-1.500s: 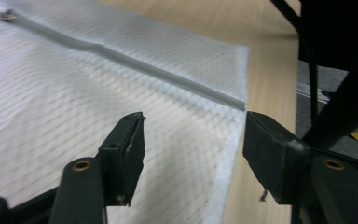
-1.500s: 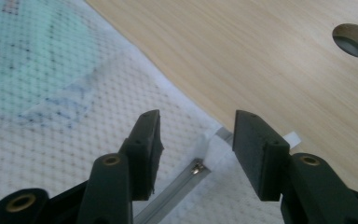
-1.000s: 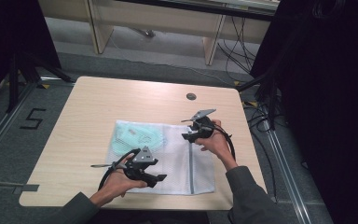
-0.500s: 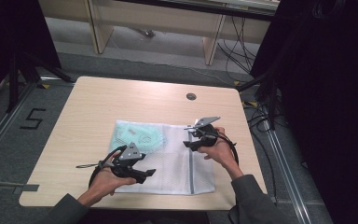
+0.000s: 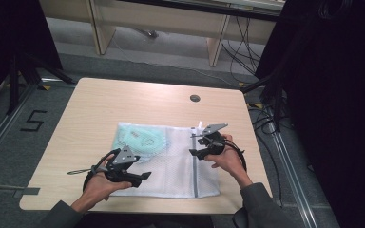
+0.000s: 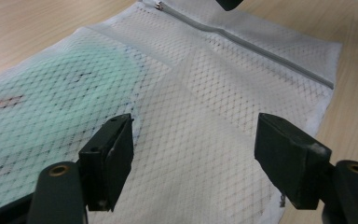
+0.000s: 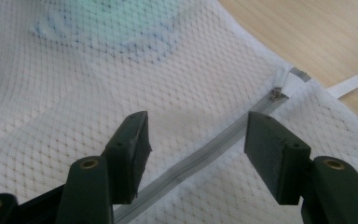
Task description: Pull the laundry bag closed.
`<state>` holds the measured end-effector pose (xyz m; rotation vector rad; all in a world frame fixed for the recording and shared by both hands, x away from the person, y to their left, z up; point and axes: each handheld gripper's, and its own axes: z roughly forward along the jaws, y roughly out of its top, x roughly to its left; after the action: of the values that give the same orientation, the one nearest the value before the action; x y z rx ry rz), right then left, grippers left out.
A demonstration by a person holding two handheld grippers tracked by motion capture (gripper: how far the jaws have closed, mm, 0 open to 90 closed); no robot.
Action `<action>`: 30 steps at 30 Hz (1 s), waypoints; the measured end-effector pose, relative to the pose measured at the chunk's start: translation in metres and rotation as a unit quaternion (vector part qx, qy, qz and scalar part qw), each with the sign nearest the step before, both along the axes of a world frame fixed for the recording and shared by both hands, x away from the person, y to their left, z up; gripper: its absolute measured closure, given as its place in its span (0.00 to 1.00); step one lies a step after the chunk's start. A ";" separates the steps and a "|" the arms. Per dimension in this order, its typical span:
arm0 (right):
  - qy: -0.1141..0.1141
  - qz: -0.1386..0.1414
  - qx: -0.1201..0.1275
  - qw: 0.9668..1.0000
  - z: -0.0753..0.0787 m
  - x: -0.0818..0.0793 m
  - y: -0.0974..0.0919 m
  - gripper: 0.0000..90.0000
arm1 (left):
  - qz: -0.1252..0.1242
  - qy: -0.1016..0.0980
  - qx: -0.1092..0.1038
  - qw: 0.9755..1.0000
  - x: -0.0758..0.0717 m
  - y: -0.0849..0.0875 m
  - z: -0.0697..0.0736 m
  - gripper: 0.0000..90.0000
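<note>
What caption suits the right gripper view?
Open right gripper poised over the closed zip of a white mesh bag.

One sign can be read: a black "5" (image 5: pixel 33 121) marked on the grey floor (image 5: pixel 9 156), just left of the tabletop (image 5: pixel 138 102). Dark print on the green thing inside the mesh bag (image 5: pixel 171 166) is too blurred to read.

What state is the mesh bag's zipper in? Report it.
Shut. The zipper runs as one closed grey line across the mesh bag, its pull parked at the end by the white tab; no gap shows.
</note>
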<state>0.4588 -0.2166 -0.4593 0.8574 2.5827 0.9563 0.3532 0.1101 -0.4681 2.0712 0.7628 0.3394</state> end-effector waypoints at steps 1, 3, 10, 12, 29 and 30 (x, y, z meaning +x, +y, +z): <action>0.002 -0.002 0.002 1.000 0.000 -0.001 0.000 0.45 | -0.001 -0.003 0.004 1.000 0.000 0.001 0.000 0.31; 0.010 0.003 -0.004 1.000 0.002 -0.003 -0.001 0.45 | 0.003 -0.007 0.008 1.000 -0.003 0.003 0.000 0.31; 0.004 -0.001 -0.006 1.000 -0.001 -0.012 0.000 0.44 | 0.006 -0.005 0.016 1.000 -0.010 0.010 0.001 0.30; 0.014 0.005 -0.010 1.000 0.000 -0.015 -0.002 0.44 | 0.009 -0.007 0.012 1.000 -0.011 0.013 0.001 0.30; 0.019 -0.008 -0.009 1.000 -0.009 -0.046 -0.020 0.39 | 0.024 0.003 0.013 1.000 -0.019 0.027 0.002 0.29; 0.019 -0.011 -0.010 1.000 -0.010 -0.048 -0.022 0.39 | 0.025 0.003 0.012 1.000 -0.020 0.027 0.002 0.29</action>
<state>0.4111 -0.2384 -0.4692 0.9046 2.6043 0.9163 0.3336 0.1373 -0.4665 2.0796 0.8174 0.3726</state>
